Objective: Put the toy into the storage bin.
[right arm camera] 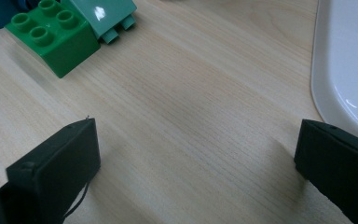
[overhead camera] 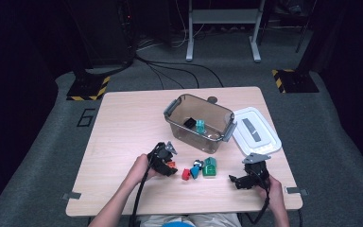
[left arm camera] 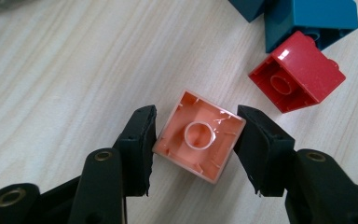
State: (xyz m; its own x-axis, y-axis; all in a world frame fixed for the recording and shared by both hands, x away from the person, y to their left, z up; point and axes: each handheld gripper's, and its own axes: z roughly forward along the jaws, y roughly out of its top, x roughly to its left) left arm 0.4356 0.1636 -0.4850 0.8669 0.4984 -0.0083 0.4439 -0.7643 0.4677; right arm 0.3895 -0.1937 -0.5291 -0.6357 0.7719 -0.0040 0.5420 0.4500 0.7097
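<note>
Your left gripper (left arm camera: 195, 135) has its two black jaws closed against opposite sides of a salmon-pink brick (left arm camera: 199, 141), which lies upside down on the table (overhead camera: 123, 123), hollow side and inner tube facing the camera; the brick sits square between the pads, so the grip runs straight across it and nothing lies to either side; from above, this gripper (overhead camera: 163, 160) works near the front edge, left of centre; just beyond it lie a red brick (left arm camera: 297, 77) and a blue brick (left arm camera: 310, 21), close together but apart from the pink one; your right gripper (right arm camera: 196, 154) hovers with jaws wide and nothing between them, near the front right corner, beside the white lid (overhead camera: 256, 131); a green brick (right arm camera: 53, 35) rests further off; the clear bin (overhead camera: 199, 122) stands toward the back of the table, nearer the right hand; the pale wood surface sits in a dark room over grey carpet.
</note>
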